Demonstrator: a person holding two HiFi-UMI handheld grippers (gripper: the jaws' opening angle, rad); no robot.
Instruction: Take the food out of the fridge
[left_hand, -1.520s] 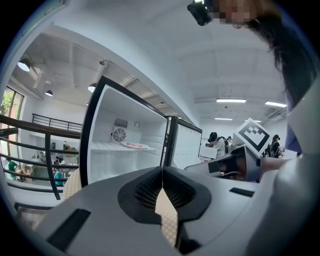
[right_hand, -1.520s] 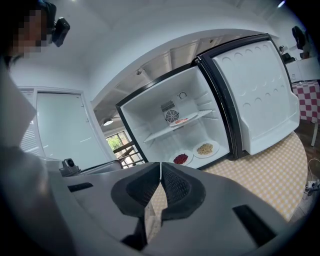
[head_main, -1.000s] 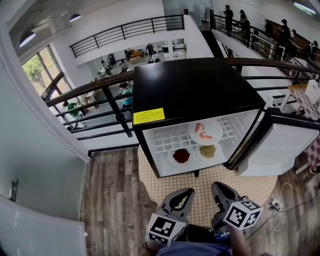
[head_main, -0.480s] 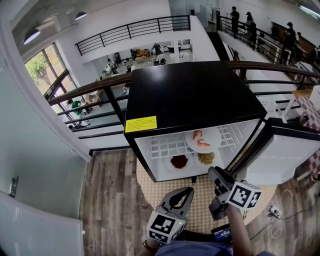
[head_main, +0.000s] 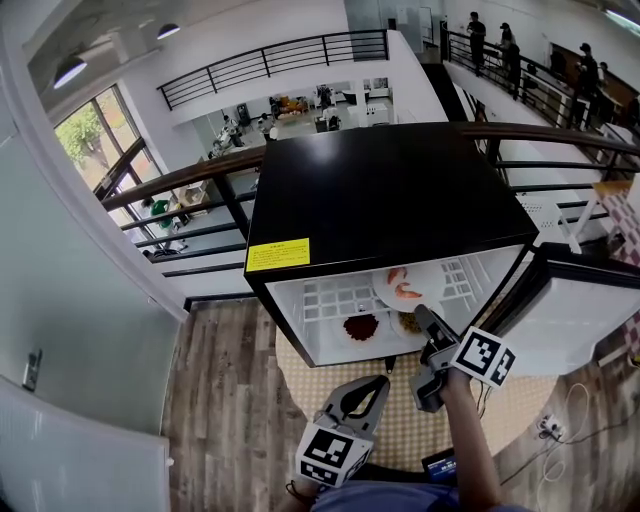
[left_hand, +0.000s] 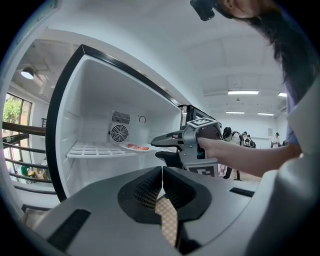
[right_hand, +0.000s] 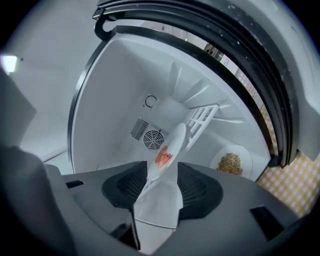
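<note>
A black mini fridge (head_main: 380, 190) stands open. A white plate of shrimp (head_main: 405, 285) (right_hand: 167, 155) (left_hand: 136, 147) lies on its wire shelf (left_hand: 95, 150). Below it lie a plate of red food (head_main: 360, 326) and a plate of yellow grains (right_hand: 231, 162). My right gripper (head_main: 424, 320) (right_hand: 162, 175) reaches into the fridge mouth, rolled on its side. Its jaws are opening; the shrimp plate's near rim shows in the gap and the pads do not press on it. My left gripper (head_main: 372, 388) (left_hand: 162, 170) hangs back, low before the fridge, shut and holding nothing.
The fridge door (head_main: 570, 300) swings open at the right. A checked mat (head_main: 400, 430) lies in front of the fridge on the wood floor. A dark railing (head_main: 200, 175) runs behind the fridge. A cable and socket (head_main: 545, 425) lie at the right.
My right gripper has moved up and forward to the fridge opening, rolled over and opened its jaws. The left gripper has barely shifted.
</note>
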